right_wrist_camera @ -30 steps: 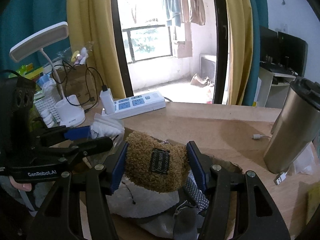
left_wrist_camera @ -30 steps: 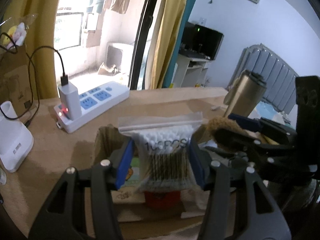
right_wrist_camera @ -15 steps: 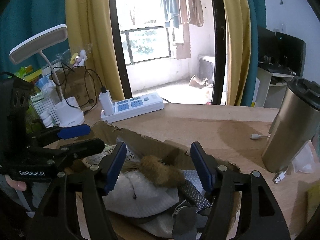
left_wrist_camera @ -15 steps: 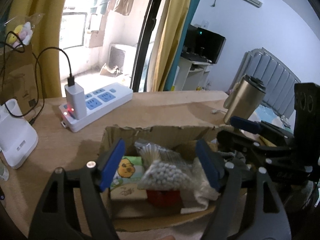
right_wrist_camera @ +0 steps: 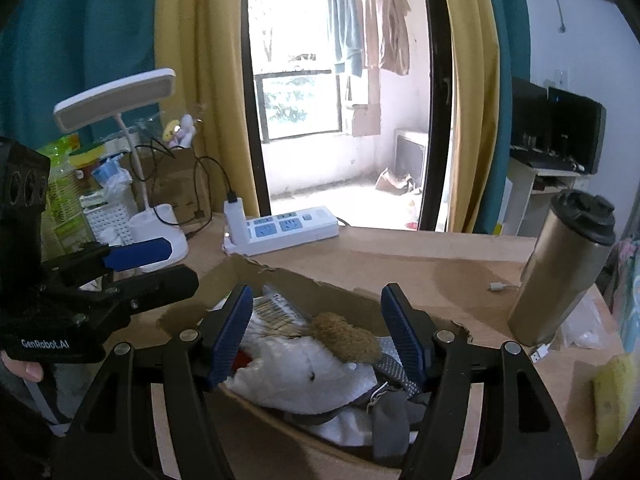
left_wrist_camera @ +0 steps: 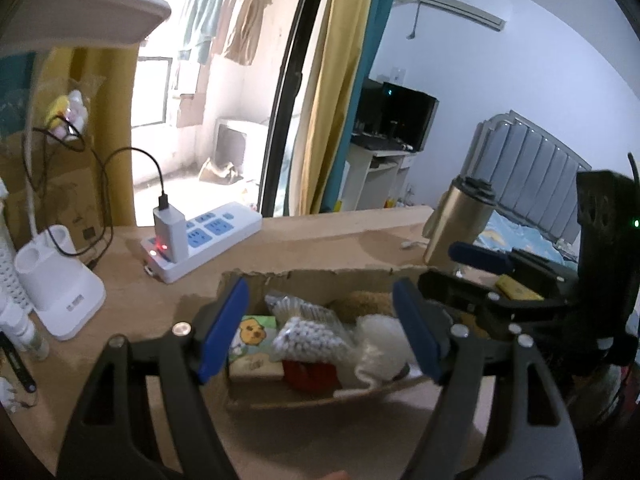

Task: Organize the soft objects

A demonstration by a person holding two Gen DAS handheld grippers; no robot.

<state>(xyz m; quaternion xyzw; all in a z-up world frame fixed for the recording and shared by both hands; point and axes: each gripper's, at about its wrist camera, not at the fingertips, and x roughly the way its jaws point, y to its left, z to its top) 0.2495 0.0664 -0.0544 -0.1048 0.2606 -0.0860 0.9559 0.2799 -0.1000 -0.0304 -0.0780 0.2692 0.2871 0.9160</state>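
A cardboard box sits on the wooden desk and holds soft items. In the left wrist view a bag of cotton swabs lies in it beside a tissue pack, a white fluffy item and a brown plush pouch. My left gripper is open and empty above the box. In the right wrist view the box holds the brown pouch on a white item. My right gripper is open and empty over them. Each gripper shows in the other's view.
A white power strip with a plugged charger lies behind the box. A steel tumbler stands at the right. A white desk lamp and its base stand at the left. A yellow sponge lies at the right edge.
Both grippers opened. The left let the cotton swab bag drop into the box, the right let the brown pouch drop in. Both then pulled back and up a little.
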